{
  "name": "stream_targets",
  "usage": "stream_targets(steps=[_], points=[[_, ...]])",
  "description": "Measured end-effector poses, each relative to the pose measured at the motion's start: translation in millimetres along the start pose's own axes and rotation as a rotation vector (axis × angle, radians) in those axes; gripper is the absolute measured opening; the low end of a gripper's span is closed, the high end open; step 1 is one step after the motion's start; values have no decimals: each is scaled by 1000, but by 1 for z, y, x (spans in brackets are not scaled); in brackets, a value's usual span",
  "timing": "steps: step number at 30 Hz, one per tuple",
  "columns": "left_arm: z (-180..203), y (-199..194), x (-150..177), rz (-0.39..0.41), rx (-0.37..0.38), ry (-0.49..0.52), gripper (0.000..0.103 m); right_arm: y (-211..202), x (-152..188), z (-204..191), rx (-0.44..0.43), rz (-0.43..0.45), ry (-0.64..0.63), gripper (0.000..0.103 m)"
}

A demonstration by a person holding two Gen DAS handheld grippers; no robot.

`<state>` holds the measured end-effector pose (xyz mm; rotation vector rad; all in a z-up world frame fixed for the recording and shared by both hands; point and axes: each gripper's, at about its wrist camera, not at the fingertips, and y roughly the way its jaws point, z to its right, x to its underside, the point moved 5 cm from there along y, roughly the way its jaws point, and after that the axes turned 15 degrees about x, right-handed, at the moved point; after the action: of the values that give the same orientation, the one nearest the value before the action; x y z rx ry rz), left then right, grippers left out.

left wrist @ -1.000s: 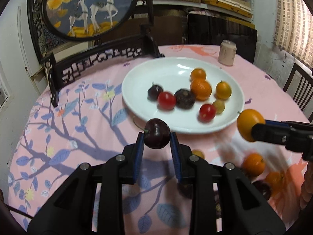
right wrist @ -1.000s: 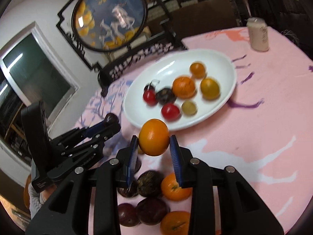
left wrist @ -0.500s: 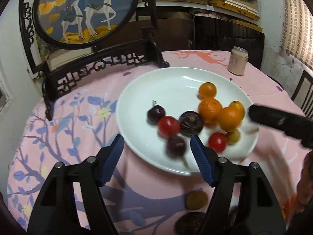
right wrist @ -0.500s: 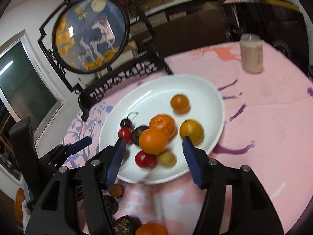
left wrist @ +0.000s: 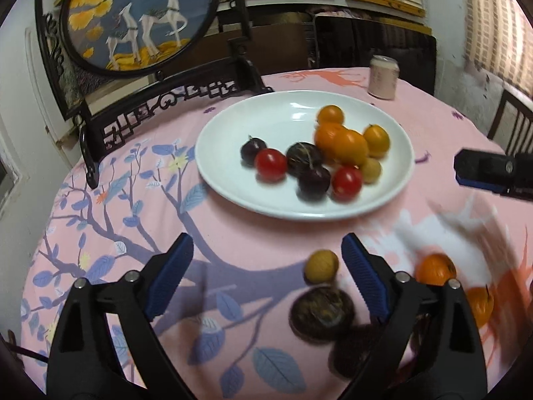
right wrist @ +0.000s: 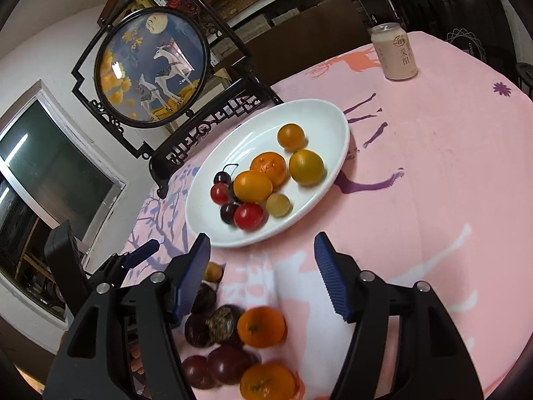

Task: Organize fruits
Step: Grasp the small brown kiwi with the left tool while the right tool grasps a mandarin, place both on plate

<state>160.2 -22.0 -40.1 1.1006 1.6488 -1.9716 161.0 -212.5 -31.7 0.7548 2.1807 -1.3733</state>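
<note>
Comparing with a second ago: I had a dark cherry clamped in my left gripper (left wrist: 266, 260) and an orange fruit in my right gripper (right wrist: 261, 266). Both tools are now released, jaws spread wide with nothing between the blue pads.

That dark cherry (left wrist: 314, 182) now lies in the white plate (left wrist: 226, 166), touching a red cherry tomato (left wrist: 346, 182) and just in front of a wrinkled dark fruit (left wrist: 303, 154). The orange fruit (right wrist: 252, 186) also sits in the plate, pressed against a dimpled tangerine (right wrist: 270, 166).

Both grippers have backed away from the plate since half a second ago, when they hung over its near rim. Left wrist view now shows open pink tablecloth (left wrist: 233, 250) between my fingers and the plate. The right gripper shows at that view's right edge (left wrist: 483, 171), clear of the plate.

Unsorted fruit on the cloth near me: a small yellow-brown fruit (left wrist: 321, 266), a dark wrinkled one (left wrist: 321, 313) just below it, and two tangerines (left wrist: 434, 269) off right. Right wrist view shows the same pile: a tangerine (right wrist: 261, 326), dark plums (right wrist: 230, 363), another tangerine (right wrist: 266, 381) lowest. Edges blurred.

A pale can (right wrist: 394, 51) stands beyond the plate; a framed deer screen (right wrist: 151, 66) stands behind it.
</note>
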Motion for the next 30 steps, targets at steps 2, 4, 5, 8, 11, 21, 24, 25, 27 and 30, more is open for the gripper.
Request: stream_targets(steps=[2,4,5,8,11,21,24,25,27,30], points=[[3,2,2,-4,-11,15,93,-4,0,-1,1,11,-5,65],[5,6,4,-22,1,13,93,-4,-1,-1,5,12,-10,65],[4,8,5,-29,6,9,93,-3,0,-2,6,7,-12,65],[6,11,6,-39,22,3,93,-1,1,-2,10,-9,-21,65],[10,13,6,-40,33,18,92,0,3,-5,16,-13,-34,65],[22,30,15,-124,118,37,26,2,5,-5,21,-28,-38,65],[19,27,14,-110,99,32,25,3,6,-7,14,-39,-45,65],[15,25,13,-100,79,23,25,3,7,-8,7,-45,-49,65],[0,21,11,-87,60,-25,24,3,10,-10,-10,-60,-54,65],[-19,17,11,-79,50,-86,24,3,21,-17,-33,-96,-85,65]])
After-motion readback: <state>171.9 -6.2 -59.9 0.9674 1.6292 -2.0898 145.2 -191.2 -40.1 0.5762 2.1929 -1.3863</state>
